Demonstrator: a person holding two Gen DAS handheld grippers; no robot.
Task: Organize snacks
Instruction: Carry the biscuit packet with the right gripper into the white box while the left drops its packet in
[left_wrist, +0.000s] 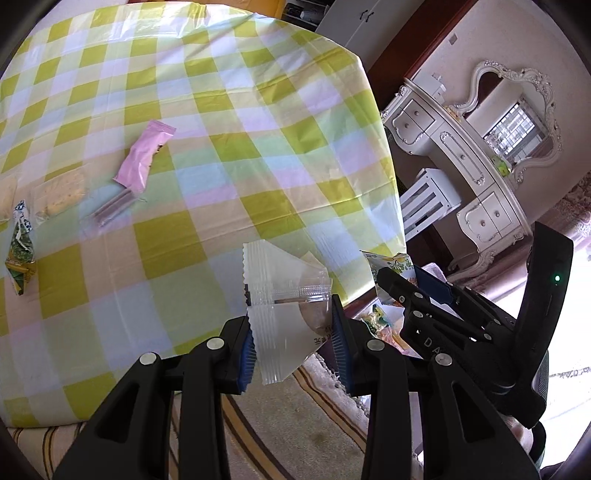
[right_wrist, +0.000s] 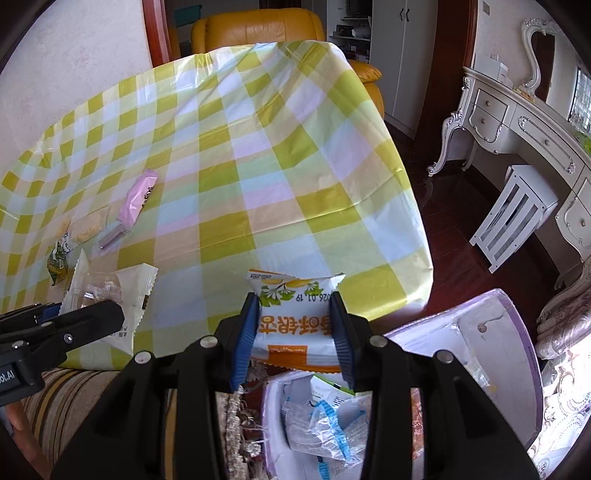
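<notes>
Green snack packet (left_wrist: 20, 254) blurred near left edge; box (right_wrist: 517, 369) contents partly hidden behind jaws; packet print illegible.

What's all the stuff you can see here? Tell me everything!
checked tablecloth: one, yellow-green and white, over the table
pink packet: one, lying on the cloth, far left
green packet: one, left edge of the cloth
clear packet: one, see-through and white, in the left jaws
white and orange packet: one, in the right jaws
box: one, white with purple rim, beside the table, wrappers inside
dresser: one, white, far right
left gripper: black, blue pads
right gripper: black, blue pads
</notes>
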